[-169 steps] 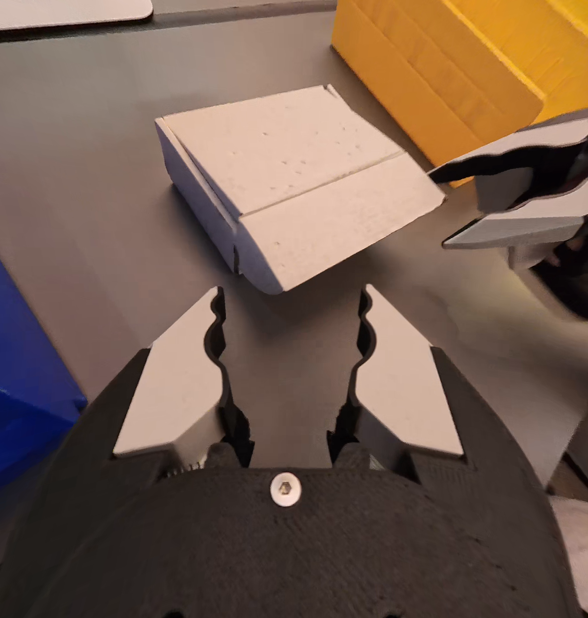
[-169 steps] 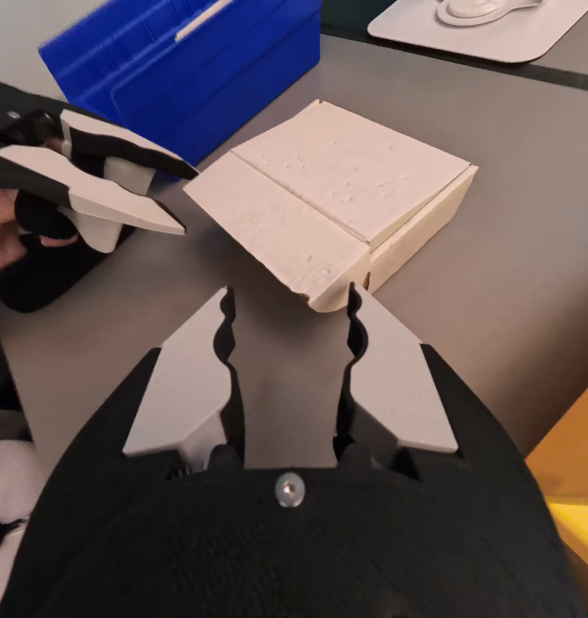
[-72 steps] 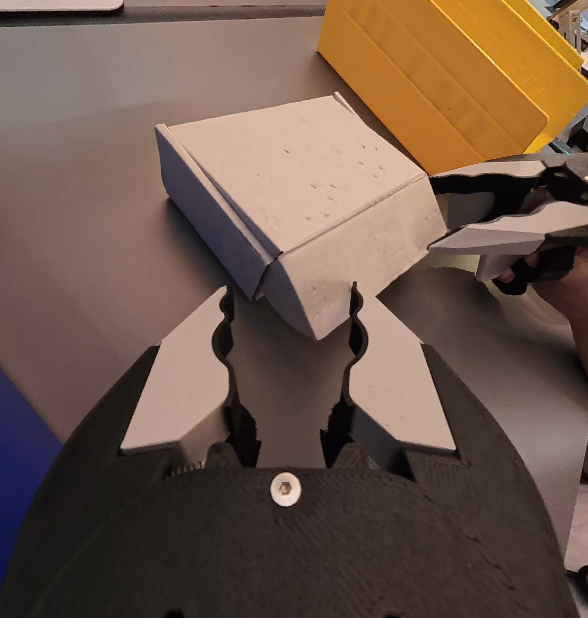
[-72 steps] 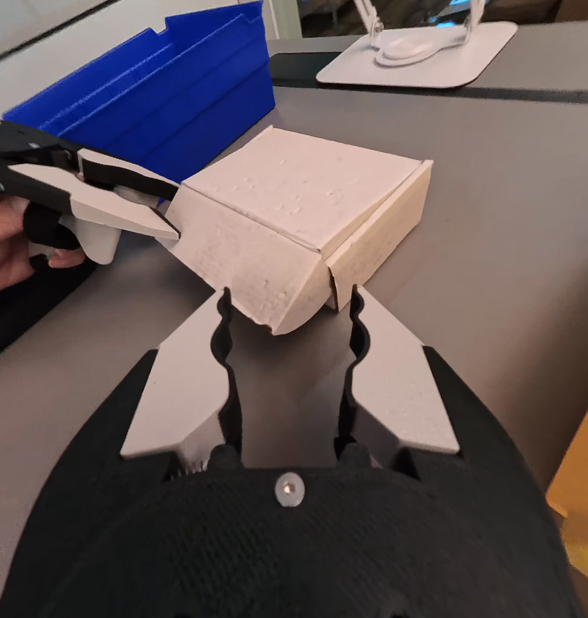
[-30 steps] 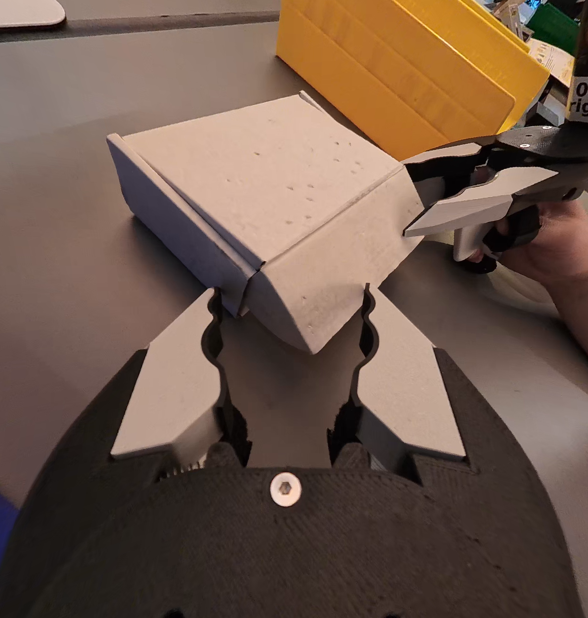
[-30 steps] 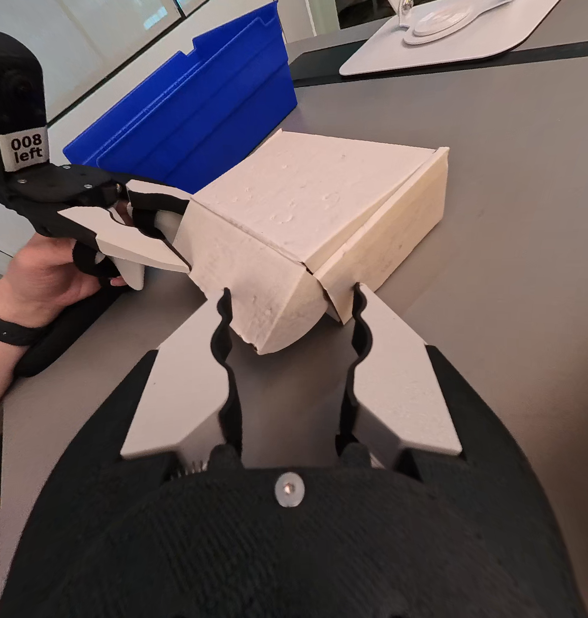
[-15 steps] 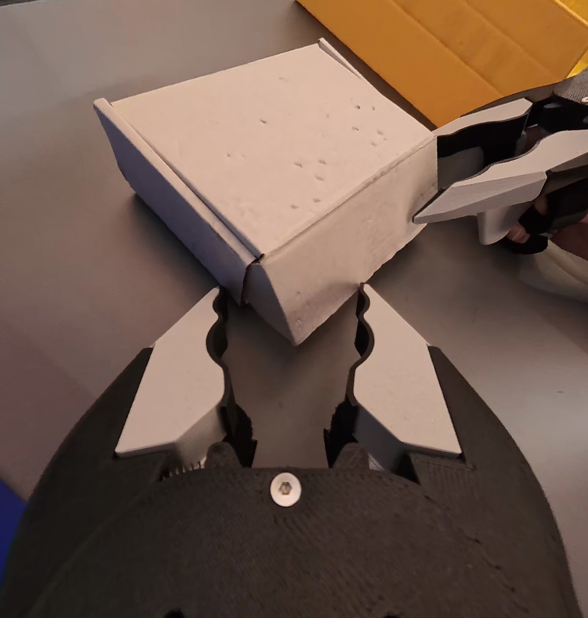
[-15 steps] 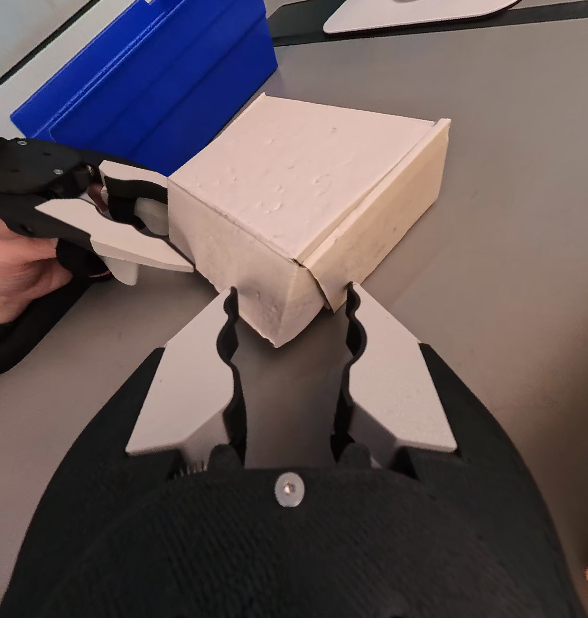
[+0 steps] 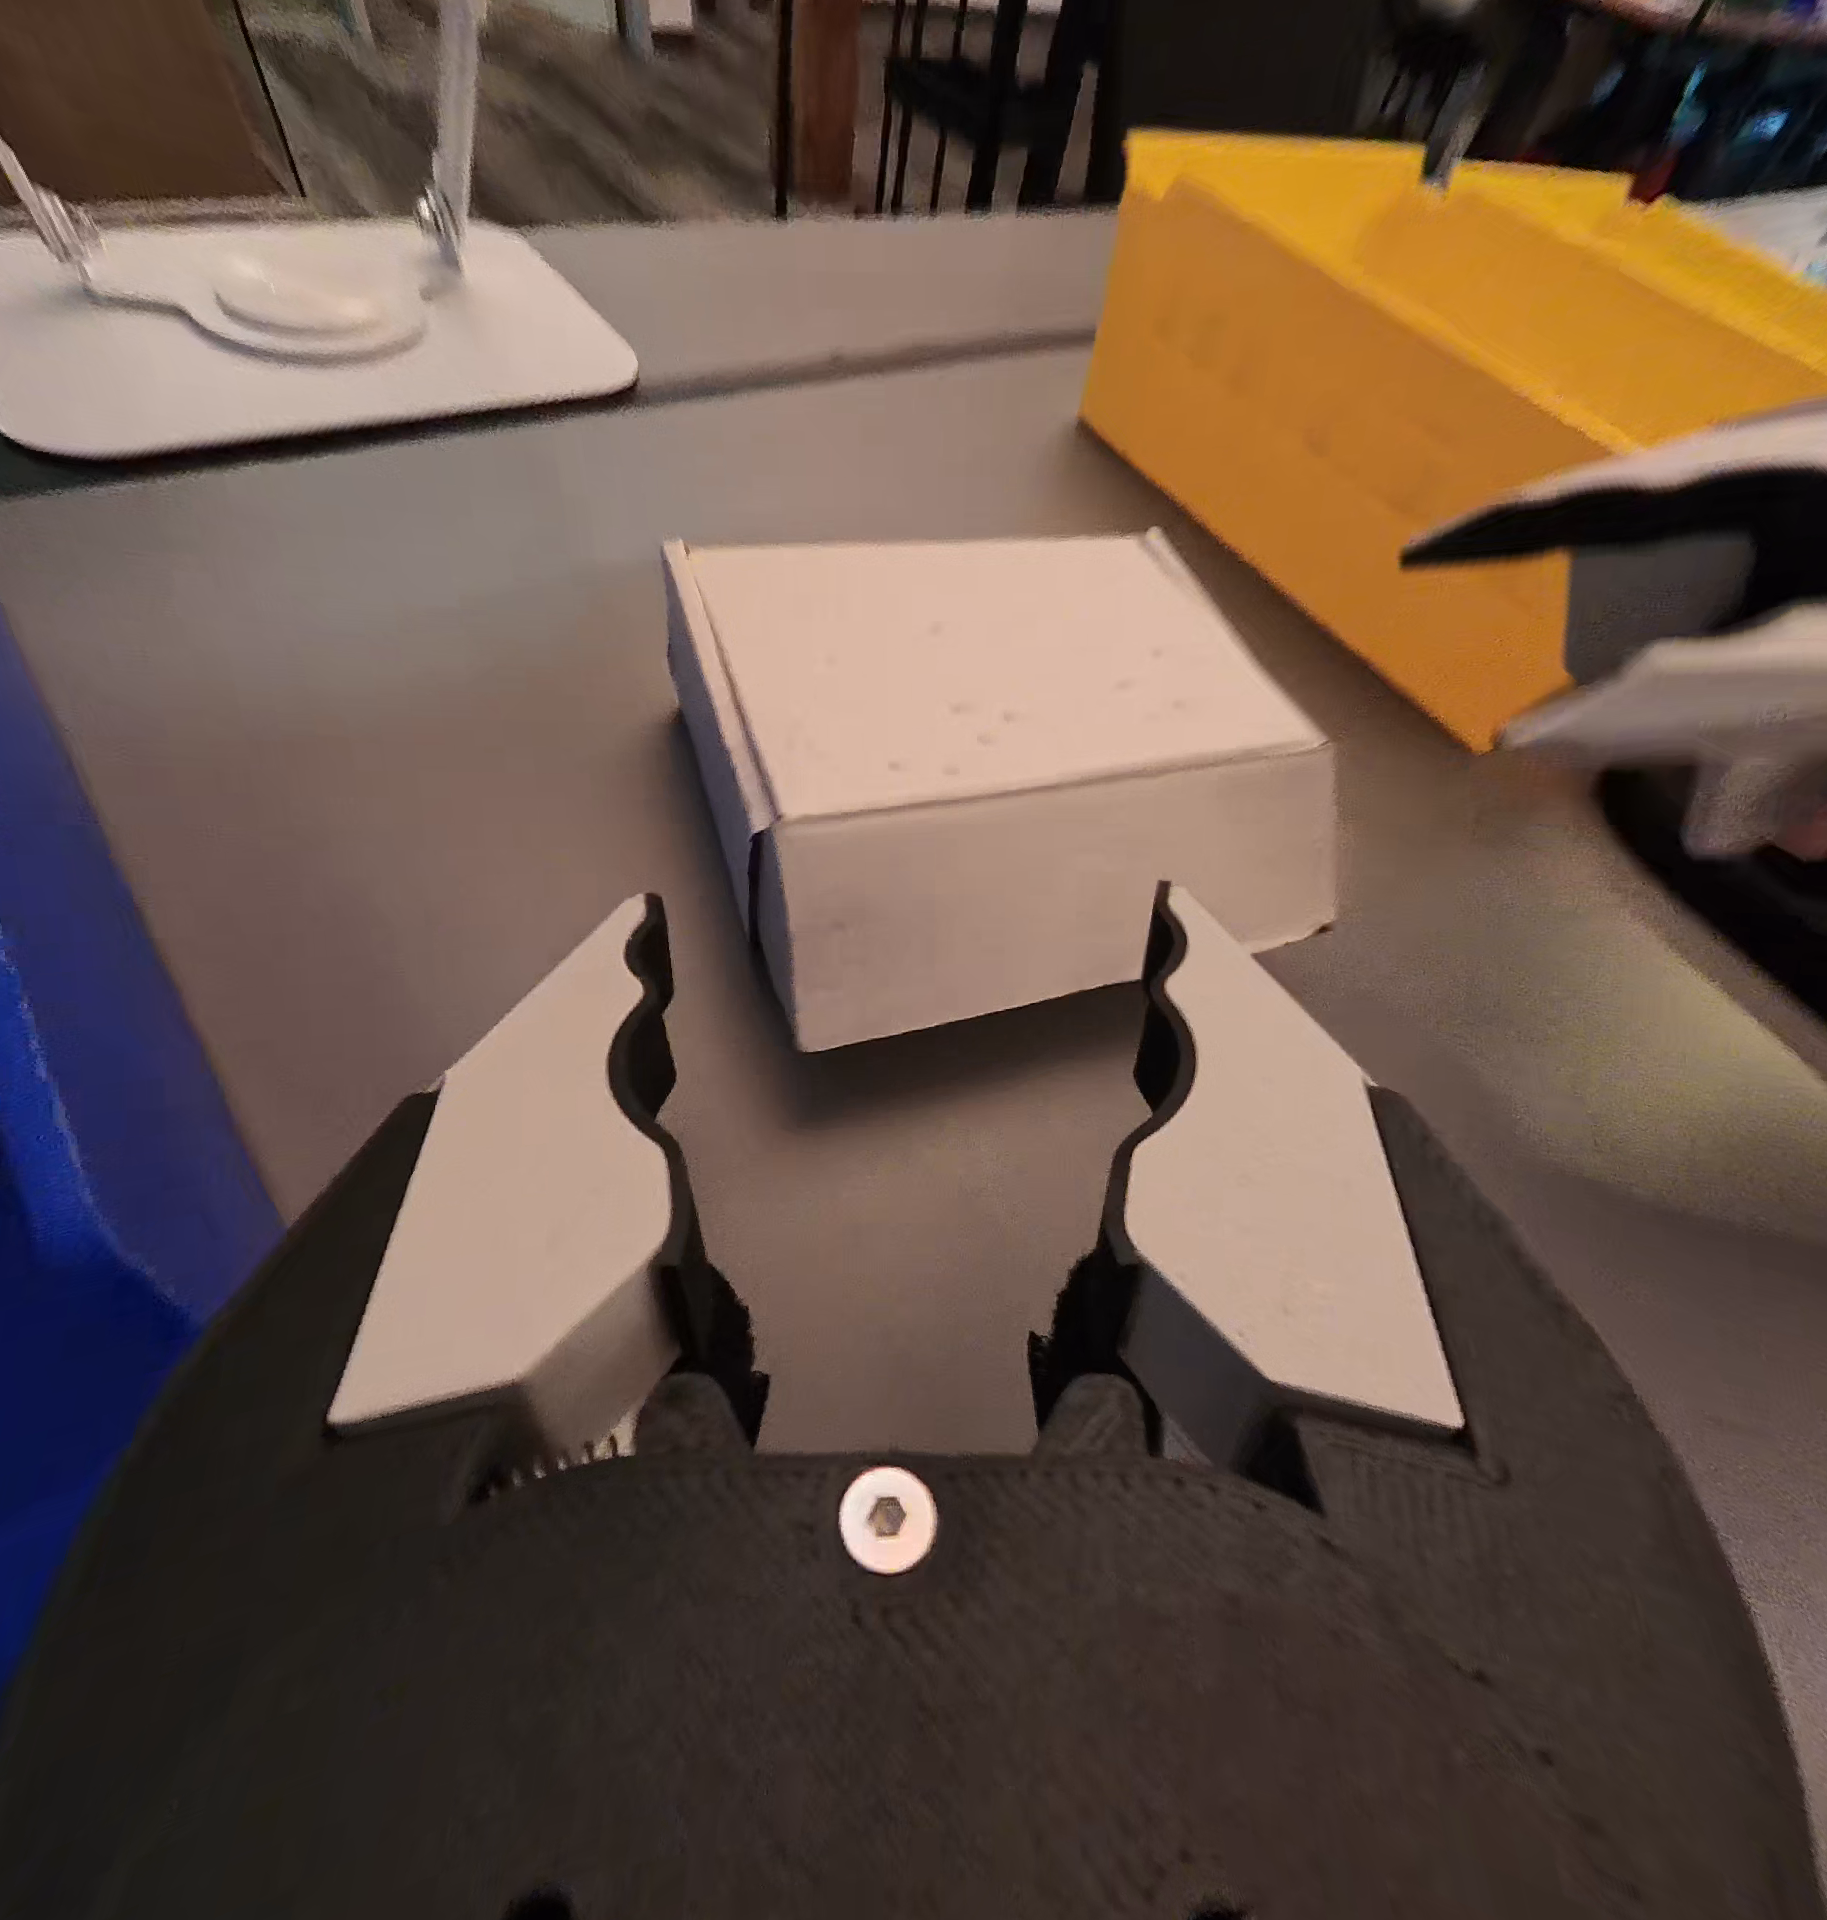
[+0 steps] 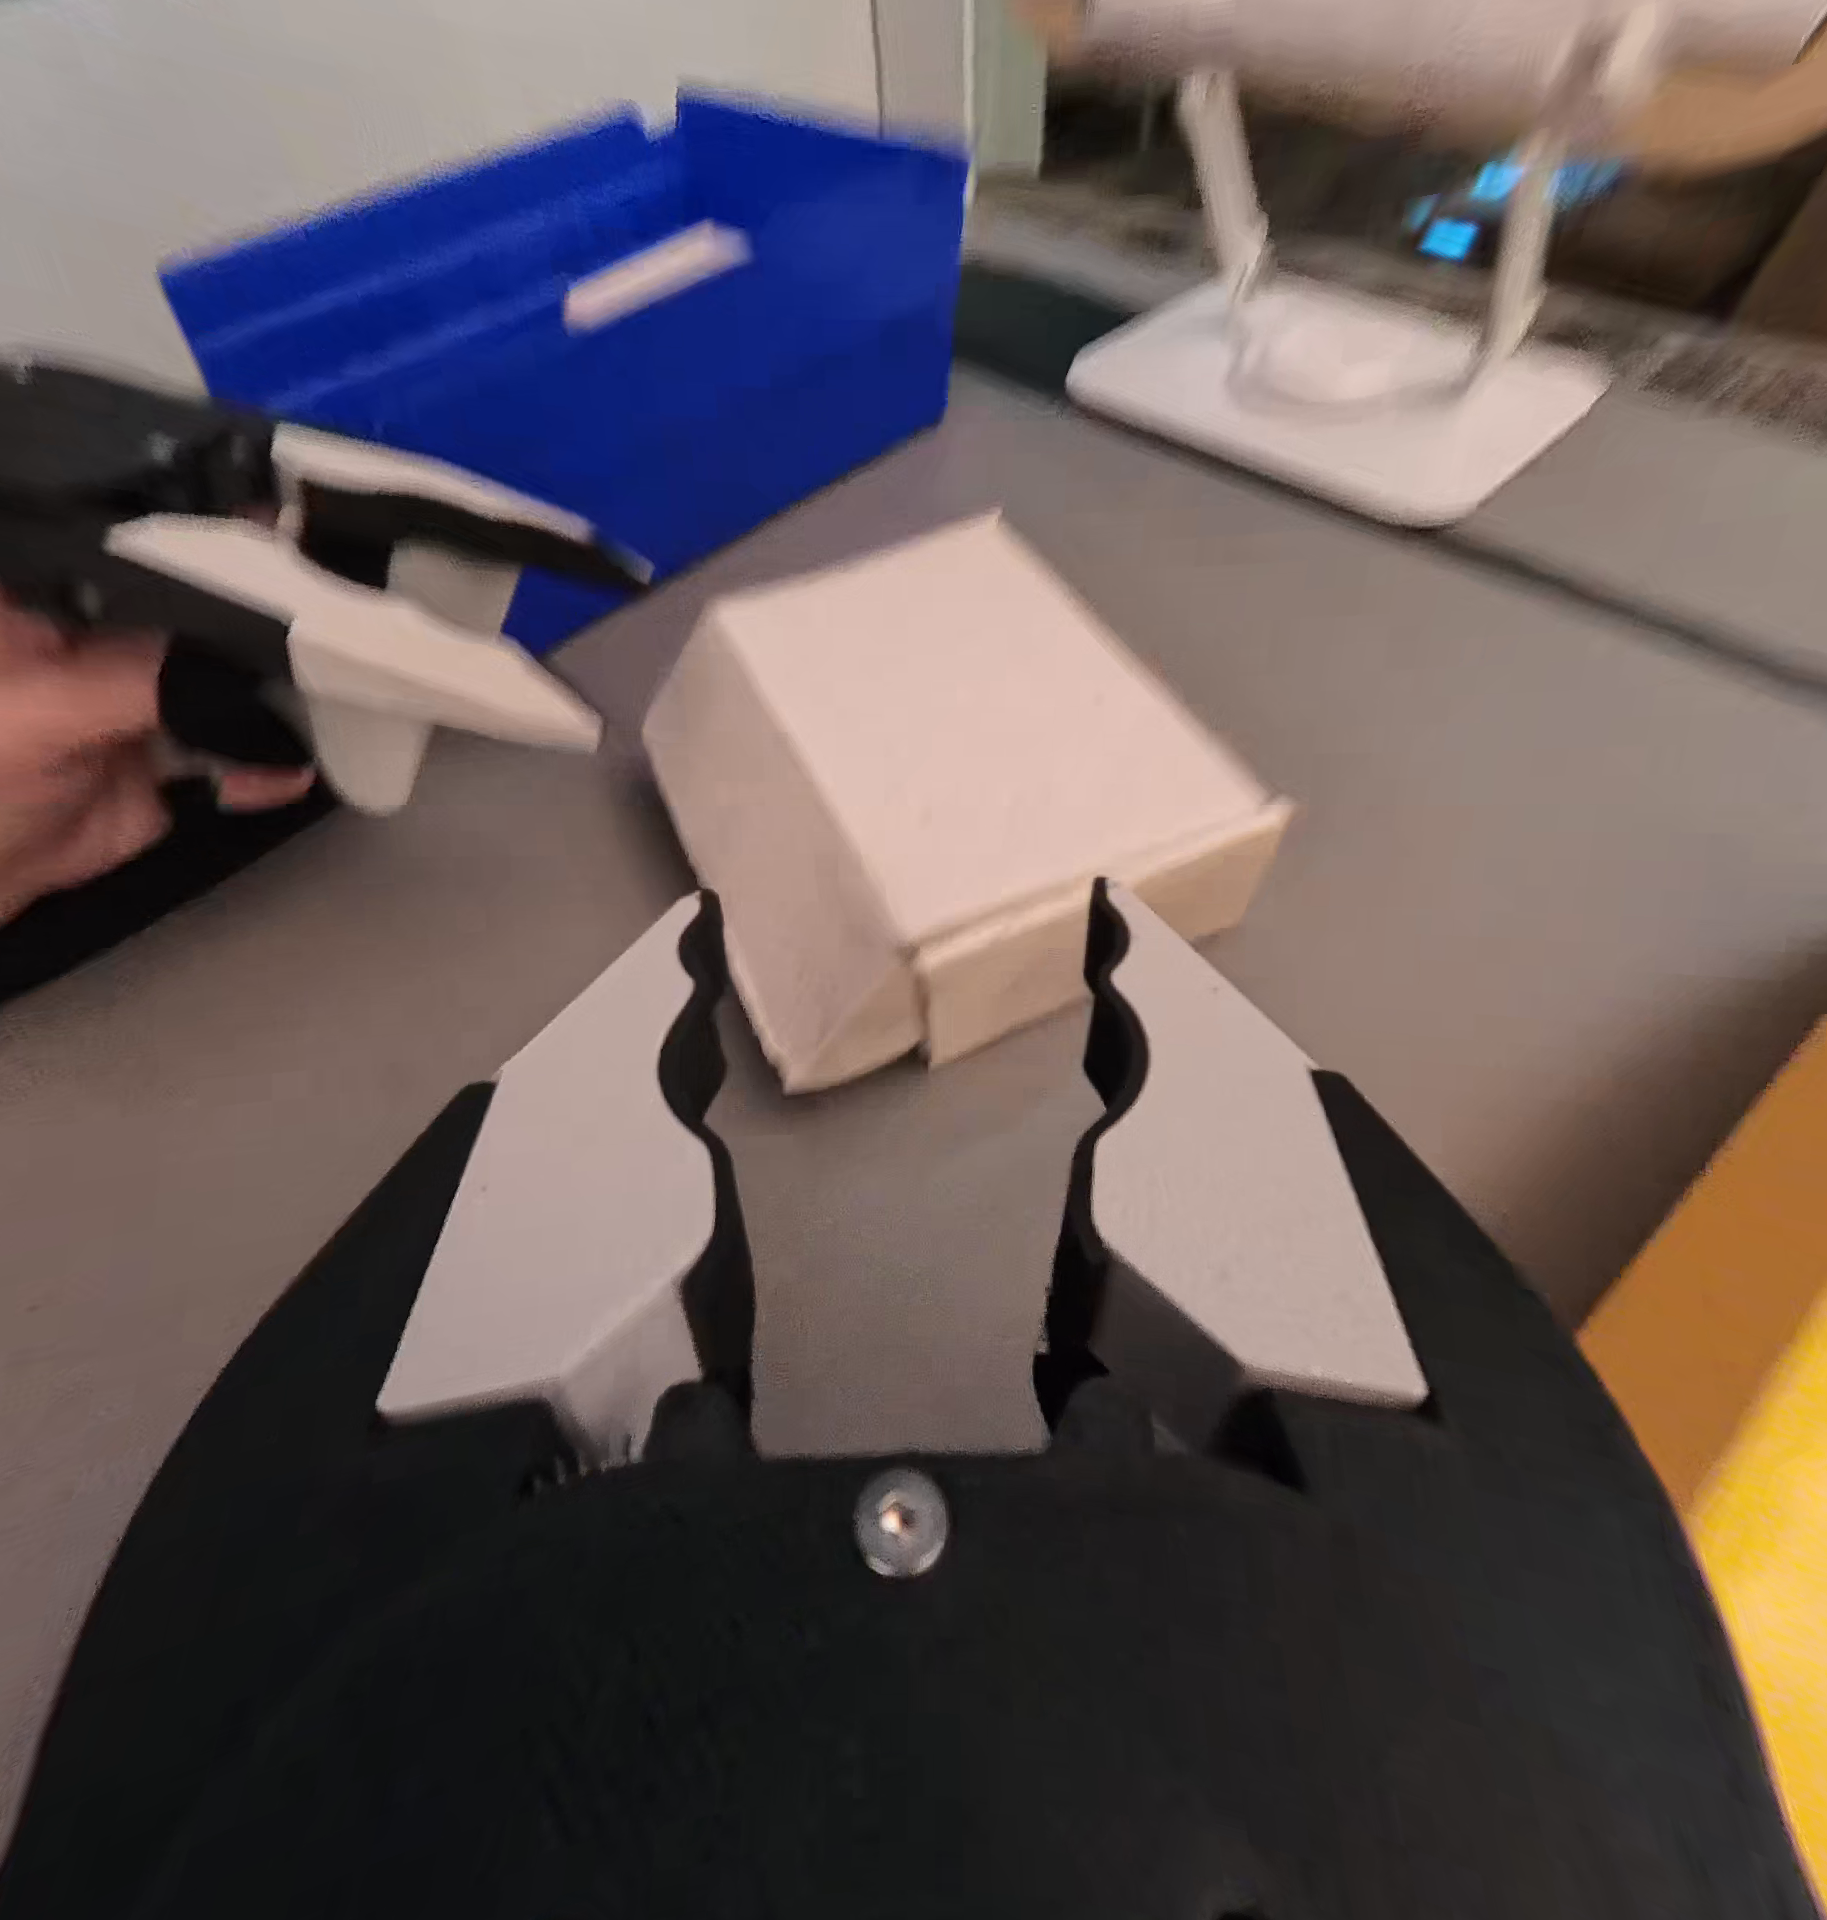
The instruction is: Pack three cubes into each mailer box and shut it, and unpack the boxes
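The white mailer box [image 9: 992,769] sits shut on the grey surface [image 9: 369,727], between the blue bin [image 10: 576,343] and the yellow bin [image 9: 1356,416]. It looks like thin corrugated card: light, fairly stiff along its folds, but easy to dent on the broad lid, and likely to slide on the smooth top if nudged from one side only. The best hold is probably across the two short side walls, or by the front flap edge if it is to be opened again. The left claw [image 9: 904,925] is released, fingers spread, empty, with the box's front face just ahead of its tips and apart from them. The right claw [image 10: 893,914] is likewise spread and empty, its tips close to the box's near corner; both views are blurred
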{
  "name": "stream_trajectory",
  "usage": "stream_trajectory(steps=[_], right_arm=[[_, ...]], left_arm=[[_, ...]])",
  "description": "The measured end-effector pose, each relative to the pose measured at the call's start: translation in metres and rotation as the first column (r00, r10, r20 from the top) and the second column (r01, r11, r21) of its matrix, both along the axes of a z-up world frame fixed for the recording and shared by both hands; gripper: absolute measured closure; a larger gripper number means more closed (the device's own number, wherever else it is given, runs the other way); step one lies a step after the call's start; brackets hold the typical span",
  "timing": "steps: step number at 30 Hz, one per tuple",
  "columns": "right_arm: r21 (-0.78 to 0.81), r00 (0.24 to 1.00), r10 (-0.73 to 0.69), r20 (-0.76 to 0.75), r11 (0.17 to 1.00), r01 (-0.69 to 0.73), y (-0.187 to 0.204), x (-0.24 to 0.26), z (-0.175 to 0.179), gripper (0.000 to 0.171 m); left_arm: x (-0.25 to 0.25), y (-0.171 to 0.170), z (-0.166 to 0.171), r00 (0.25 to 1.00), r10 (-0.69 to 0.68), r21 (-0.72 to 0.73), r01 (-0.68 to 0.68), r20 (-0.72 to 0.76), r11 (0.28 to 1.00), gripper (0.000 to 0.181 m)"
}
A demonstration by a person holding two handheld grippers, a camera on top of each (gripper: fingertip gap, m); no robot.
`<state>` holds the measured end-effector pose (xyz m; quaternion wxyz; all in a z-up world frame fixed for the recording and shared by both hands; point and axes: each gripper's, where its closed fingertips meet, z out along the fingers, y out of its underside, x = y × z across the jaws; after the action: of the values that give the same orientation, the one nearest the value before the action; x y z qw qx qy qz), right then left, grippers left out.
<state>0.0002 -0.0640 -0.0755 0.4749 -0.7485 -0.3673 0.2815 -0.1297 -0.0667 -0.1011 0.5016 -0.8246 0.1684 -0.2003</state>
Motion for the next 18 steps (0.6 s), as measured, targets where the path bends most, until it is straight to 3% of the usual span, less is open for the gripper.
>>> stream_trajectory(steps=[1,4,6,9,11,13,16,18], right_arm=[[0.050,1.000,-0.014,-0.024,0.999,0.016,0.010,0.001,0.021,0.102],[0.172,0.992,-0.125,-0.026,0.977,0.127,0.060,0.005,0.065,0.103],[0.200,0.986,-0.142,0.082,0.972,0.124,0.094,-0.005,0.066,0.105],[0.184,0.923,-0.088,0.374,0.983,0.019,0.133,-0.023,0.036,0.108],[0.135,0.851,-0.043,0.523,0.990,-0.033,0.149,-0.027,0.013,0.130],[0.103,0.819,0.028,0.573,0.989,-0.106,0.159,-0.036,-0.006,0.130],[-0.069,0.721,0.163,0.674,0.985,-0.158,0.153,-0.032,-0.047,0.128],[-0.114,0.666,0.206,0.717,0.977,-0.179,0.145,-0.025,-0.061,0.141]], left_arm=[[0.003,-0.004,0.008,1.000,0.006,0.026,-0.007,0.021,1.000,0.092],[0.021,-0.016,0.014,0.996,0.012,0.042,-0.016,0.085,0.999,0.089],[0.032,-0.017,0.001,0.996,0.043,-0.009,-0.042,0.073,0.999,0.087],[0.037,-0.011,-0.019,0.995,0.095,-0.049,-0.097,-0.036,0.994,0.082],[0.040,-0.007,-0.023,0.991,0.112,-0.045,-0.116,-0.079,0.992,0.080],[0.042,-0.002,-0.025,0.988,0.113,-0.044,-0.119,-0.108,0.992,0.076],[0.038,0.005,-0.027,0.983,0.103,-0.053,-0.112,-0.151,0.992,0.076],[0.039,0.009,-0.028,0.986,0.055,-0.074,-0.068,-0.160,0.995,0.067]])
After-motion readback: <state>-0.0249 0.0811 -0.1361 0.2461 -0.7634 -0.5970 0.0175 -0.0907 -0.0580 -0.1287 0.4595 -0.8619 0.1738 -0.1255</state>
